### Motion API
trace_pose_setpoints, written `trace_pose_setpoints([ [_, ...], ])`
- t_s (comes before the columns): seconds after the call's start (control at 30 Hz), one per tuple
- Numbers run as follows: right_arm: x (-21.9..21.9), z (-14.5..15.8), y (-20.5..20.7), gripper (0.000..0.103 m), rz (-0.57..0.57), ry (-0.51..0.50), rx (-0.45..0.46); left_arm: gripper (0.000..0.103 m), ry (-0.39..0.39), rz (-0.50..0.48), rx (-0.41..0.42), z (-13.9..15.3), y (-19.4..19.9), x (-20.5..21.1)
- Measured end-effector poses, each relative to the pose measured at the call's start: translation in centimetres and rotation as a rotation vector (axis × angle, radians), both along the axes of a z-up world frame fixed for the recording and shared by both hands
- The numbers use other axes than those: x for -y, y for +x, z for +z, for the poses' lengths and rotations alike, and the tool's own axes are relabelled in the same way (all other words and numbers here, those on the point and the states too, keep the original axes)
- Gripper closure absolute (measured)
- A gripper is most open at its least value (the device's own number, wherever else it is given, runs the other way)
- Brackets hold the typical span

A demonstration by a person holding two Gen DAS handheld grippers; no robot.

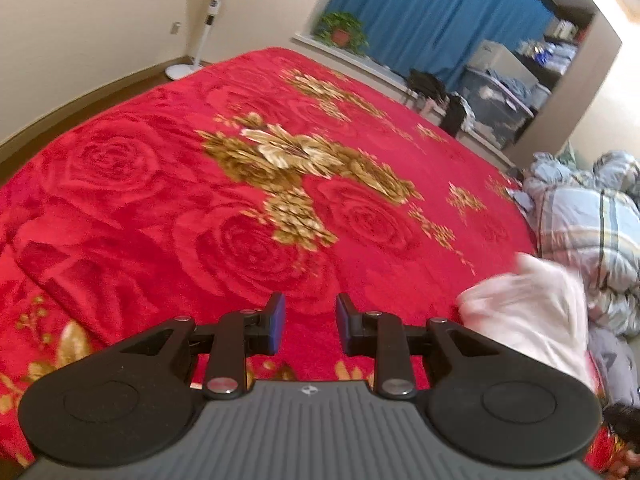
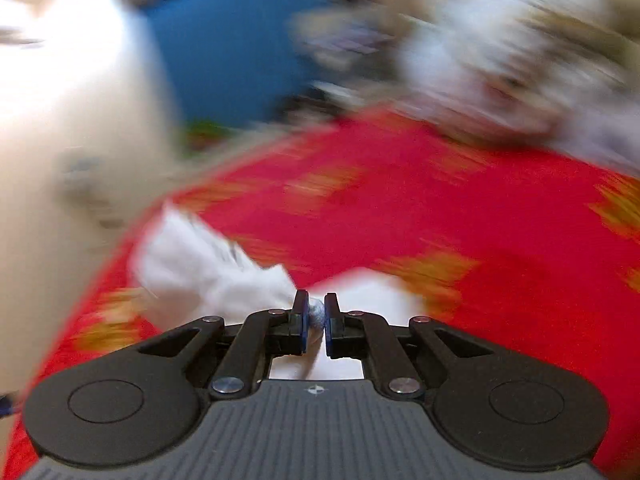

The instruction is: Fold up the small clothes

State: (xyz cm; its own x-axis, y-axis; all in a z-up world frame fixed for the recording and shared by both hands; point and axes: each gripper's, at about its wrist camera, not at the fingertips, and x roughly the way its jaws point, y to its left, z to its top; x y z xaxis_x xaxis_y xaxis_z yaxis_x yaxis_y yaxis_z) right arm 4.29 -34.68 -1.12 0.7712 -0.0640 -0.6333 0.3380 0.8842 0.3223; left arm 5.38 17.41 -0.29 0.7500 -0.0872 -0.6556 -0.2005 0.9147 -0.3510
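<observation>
Right gripper, tilted down over the red bed cover, jaws pinching a white garment trailing left; left gripper angled down, jaws spread, empty, garment at its right.

The right gripper is pinching a bunched fold of a white garment between its nearly closed pads, the cloth trailing left above a blurred red bedspread with gold flowers.
</observation>
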Motion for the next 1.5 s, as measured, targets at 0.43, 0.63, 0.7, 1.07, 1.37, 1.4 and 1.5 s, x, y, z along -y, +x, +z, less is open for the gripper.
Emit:
trace_pose_setpoints([
  [0.43, 9.3, 0.7, 7.0, 0.057, 0.279, 0.033, -0.058, 0.068, 0.184, -0.293, -0.036, -3.5, 2.0, 11.5],
  [0.63, 11.0, -5.0, 13.1, 0.052, 0.291, 0.168, -0.168, 0.044, 0.071, -0.373, -0.067, -5.1, 3.6, 20.1],
  [0.7, 10.7, -7.0, 14.0, 0.051, 0.235, 0.226, -0.286, 0.038, 0.028, -0.405, -0.087, -6.3, 4.6, 23.8],
  [1.07, 10.5, -8.9, 15.4, 0.099, 0.181, 0.274, -0.311, 0.061, -0.061, -0.438, -0.273, -14.6, 4.4, 31.1],
  [1.37, 11.0, -8.4, 15.2, 0.037, 0.197, 0.286, -0.299, 0.025, -0.163, -0.393, -0.196, -11.7, 10.9, 29.5],
  [1.4, 11.0, -8.3, 15.1, 0.031, 0.198, 0.284, -0.293, 0.025, -0.223, -0.373, -0.209, -12.3, 12.2, 29.4],
  [1.5, 10.7, -8.5, 14.9, 0.031, 0.247, 0.309, -0.293, 0.024, -0.327, -0.359, -0.240, -14.1, 14.6, 29.9],
])
